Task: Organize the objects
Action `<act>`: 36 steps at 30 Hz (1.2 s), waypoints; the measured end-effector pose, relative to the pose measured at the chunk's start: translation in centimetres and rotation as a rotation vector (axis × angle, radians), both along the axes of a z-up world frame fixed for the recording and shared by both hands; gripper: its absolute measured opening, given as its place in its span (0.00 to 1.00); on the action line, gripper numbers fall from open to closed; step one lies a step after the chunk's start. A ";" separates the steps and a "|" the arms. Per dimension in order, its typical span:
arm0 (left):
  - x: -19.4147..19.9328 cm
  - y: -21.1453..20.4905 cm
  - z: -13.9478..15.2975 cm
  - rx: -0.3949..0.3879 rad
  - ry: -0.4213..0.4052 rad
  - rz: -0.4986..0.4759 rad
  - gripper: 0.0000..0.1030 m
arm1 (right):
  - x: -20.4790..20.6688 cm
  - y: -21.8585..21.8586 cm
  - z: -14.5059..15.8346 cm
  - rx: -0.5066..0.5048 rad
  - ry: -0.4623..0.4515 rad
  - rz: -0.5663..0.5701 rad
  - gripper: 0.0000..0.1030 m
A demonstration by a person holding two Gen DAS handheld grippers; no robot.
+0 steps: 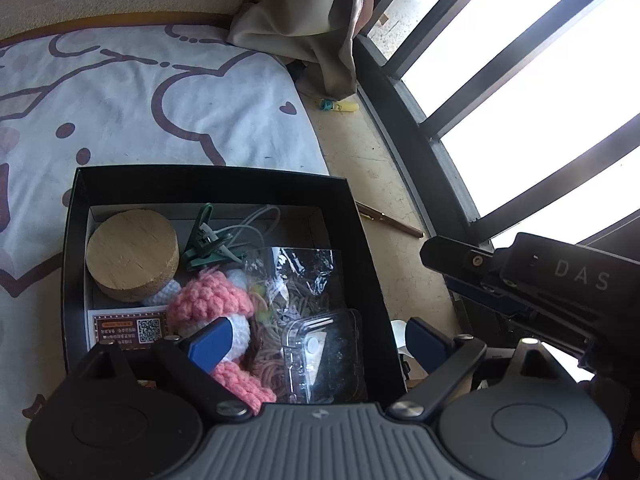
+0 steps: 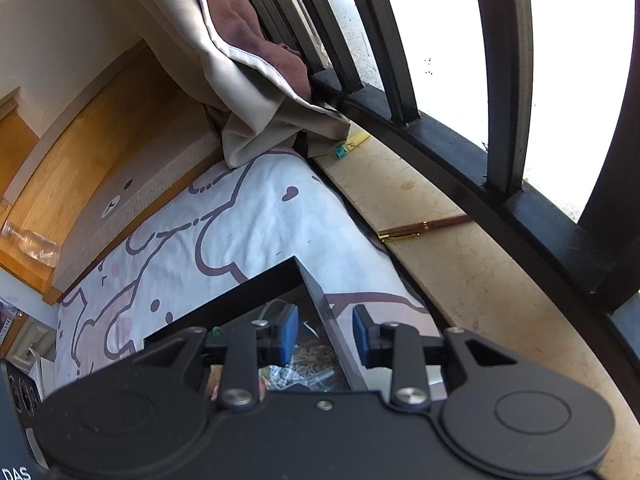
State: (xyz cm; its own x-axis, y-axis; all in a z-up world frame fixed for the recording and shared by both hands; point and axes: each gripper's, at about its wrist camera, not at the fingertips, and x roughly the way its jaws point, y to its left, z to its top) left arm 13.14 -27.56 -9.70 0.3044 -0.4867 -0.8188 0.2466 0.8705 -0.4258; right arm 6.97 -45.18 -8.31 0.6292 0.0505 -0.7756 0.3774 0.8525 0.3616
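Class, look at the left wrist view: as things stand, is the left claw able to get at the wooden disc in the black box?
Probably yes. The box has no lid, the wooden disc lies uncovered in its far corner, and the left claw stands open above the box.

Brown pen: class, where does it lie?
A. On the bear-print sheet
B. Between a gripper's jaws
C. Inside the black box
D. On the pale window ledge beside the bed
D: the brown pen rests on the window ledge, outside the black box.
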 end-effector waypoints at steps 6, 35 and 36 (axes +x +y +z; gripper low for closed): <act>-0.1 0.8 1.2 0.044 -0.051 0.000 0.90 | -0.2 0.6 0.6 0.001 -0.011 0.006 0.31; -5.4 8.5 9.6 0.246 -0.251 0.098 0.91 | -6.0 7.1 6.3 -0.100 -0.078 0.096 0.31; -5.7 8.7 9.8 0.252 -0.254 0.100 0.91 | -6.3 7.2 6.4 -0.102 -0.076 0.097 0.31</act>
